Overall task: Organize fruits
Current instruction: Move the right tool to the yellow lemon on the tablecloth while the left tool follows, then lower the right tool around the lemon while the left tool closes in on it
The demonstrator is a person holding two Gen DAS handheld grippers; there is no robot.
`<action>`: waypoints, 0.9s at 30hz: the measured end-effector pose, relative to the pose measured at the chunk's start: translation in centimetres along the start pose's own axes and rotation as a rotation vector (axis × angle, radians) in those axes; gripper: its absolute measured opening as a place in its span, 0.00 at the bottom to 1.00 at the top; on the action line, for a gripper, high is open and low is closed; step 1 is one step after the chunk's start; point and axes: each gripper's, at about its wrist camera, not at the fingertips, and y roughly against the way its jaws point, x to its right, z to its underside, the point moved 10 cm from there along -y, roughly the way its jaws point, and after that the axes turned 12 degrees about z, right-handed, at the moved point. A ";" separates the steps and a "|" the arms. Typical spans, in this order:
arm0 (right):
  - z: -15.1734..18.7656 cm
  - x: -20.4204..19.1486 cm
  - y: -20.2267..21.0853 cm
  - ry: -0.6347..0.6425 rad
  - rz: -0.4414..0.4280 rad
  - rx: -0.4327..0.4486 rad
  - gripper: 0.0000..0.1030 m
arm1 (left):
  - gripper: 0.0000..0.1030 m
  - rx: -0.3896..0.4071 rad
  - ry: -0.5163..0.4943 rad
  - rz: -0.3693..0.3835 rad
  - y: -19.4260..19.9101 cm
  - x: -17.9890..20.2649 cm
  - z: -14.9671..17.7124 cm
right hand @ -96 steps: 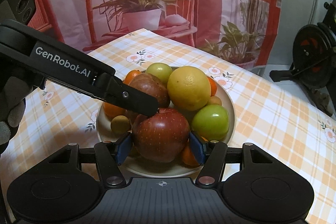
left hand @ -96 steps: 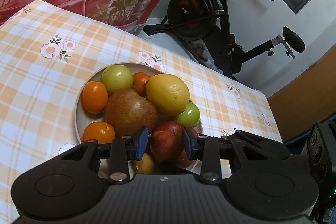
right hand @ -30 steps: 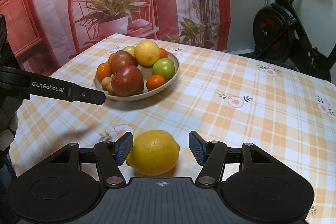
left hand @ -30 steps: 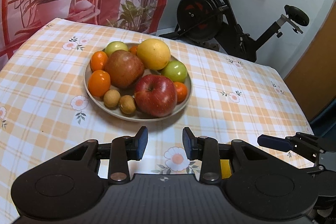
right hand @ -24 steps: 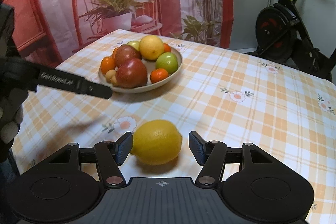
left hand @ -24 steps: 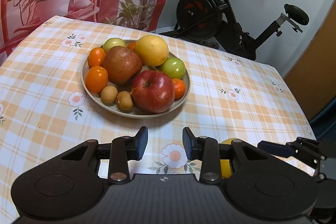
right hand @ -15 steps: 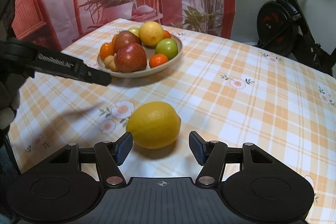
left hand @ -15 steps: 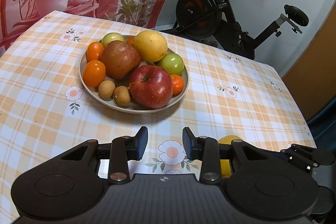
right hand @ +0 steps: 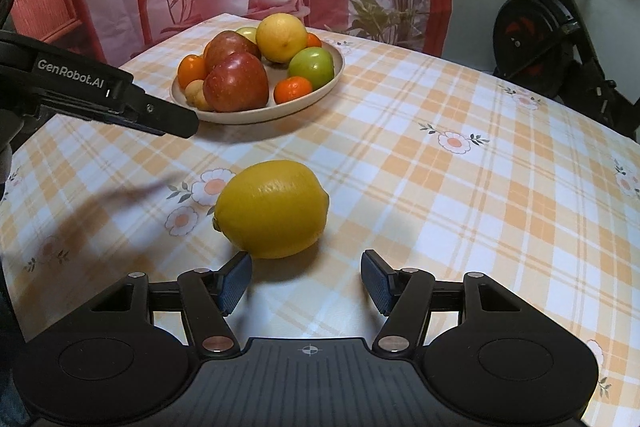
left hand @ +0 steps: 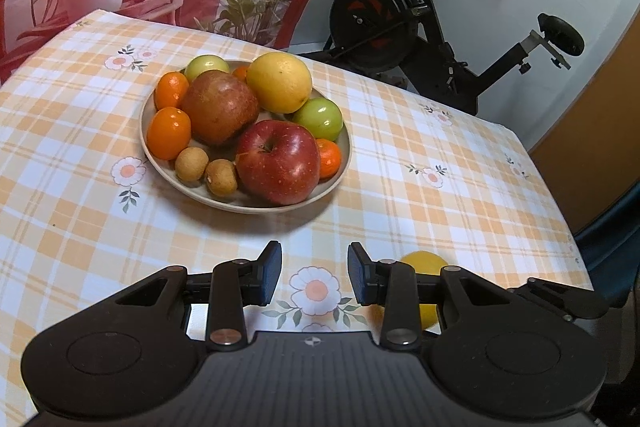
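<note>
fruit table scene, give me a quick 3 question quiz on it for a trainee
1. True or false: the lemon lies on the tablecloth, outside the plate.
2. Multiple choice: what is between the jaws of the left gripper? A) the red apple B) nothing C) a small orange
3. In the right wrist view, which fruit on the plate is nearest the camera?

Key
1. True. It rests just ahead of the right gripper, whose jaws stand open and clear of it.
2. B. Only the flowered cloth shows through the gap.
3. The red apple, at the plate's near edge.
</note>
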 end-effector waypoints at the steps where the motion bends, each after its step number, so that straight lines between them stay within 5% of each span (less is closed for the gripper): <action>1: -0.1 0.0 -0.1 -0.003 0.000 0.003 0.55 | 0.37 -0.002 0.005 0.007 -0.1 0.0 0.0; 27: -2.6 -3.0 -3.0 0.071 -0.069 0.005 0.55 | 0.37 -0.111 0.077 0.098 -5.3 -0.8 -0.8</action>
